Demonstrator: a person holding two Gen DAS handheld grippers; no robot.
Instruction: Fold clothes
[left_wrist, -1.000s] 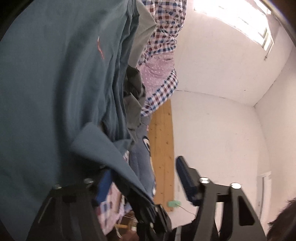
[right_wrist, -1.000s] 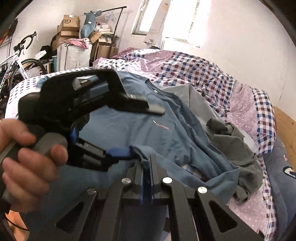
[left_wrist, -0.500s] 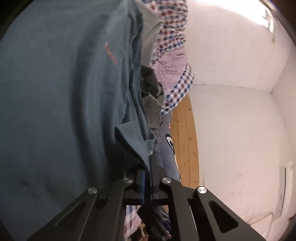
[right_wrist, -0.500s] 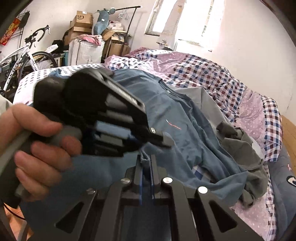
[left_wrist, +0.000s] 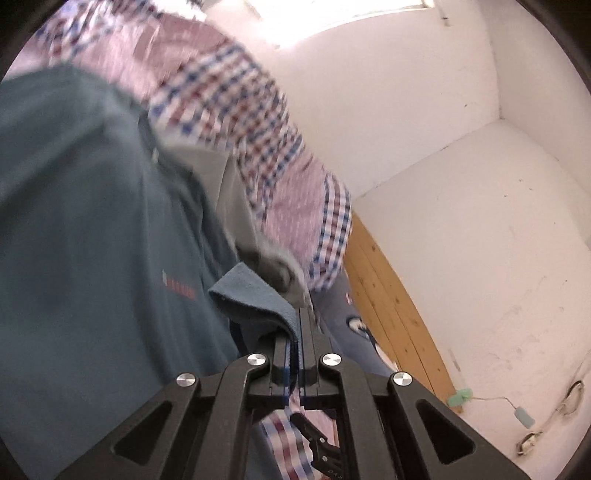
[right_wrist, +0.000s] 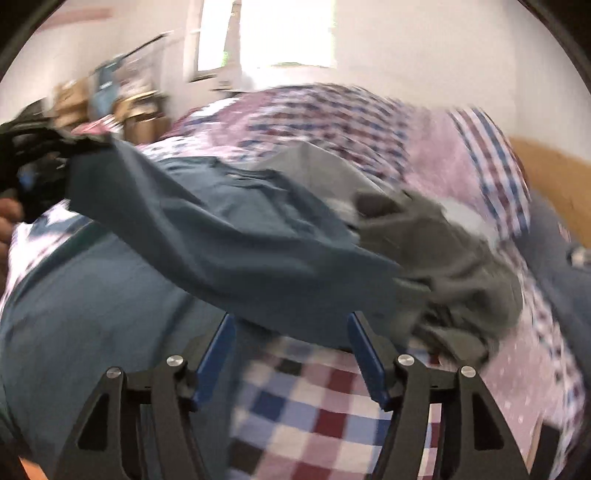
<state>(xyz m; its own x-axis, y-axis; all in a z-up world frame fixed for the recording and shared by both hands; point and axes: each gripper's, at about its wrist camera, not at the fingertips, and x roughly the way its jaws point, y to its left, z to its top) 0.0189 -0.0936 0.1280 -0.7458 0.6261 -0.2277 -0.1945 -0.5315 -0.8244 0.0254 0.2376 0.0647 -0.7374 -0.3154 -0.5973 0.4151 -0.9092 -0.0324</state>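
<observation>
A teal-blue T-shirt (left_wrist: 92, 229) with a small red chest print fills the left of the left wrist view. My left gripper (left_wrist: 298, 325) is shut on a folded edge of it. In the blurred right wrist view the same T-shirt (right_wrist: 207, 236) stretches from the left gripper (right_wrist: 40, 162) at the far left, held by a hand (right_wrist: 7, 214), down across the bed. My right gripper (right_wrist: 290, 332) is open, its blue pads on either side of the shirt's lower fold, with nothing pinched between them.
A grey garment (right_wrist: 447, 254) lies crumpled to the right of the shirt. The checked bedcover (right_wrist: 325, 413) spreads beneath. A wooden bed edge (left_wrist: 391, 306) runs by white walls. Boxes (right_wrist: 140, 122) stand at the back left. A cable and plug (left_wrist: 521, 413) lie near the wall.
My left gripper shut on the shirt's edge and has lifted it away to the left. My right gripper, shut on the same edge before, has opened and let go.
</observation>
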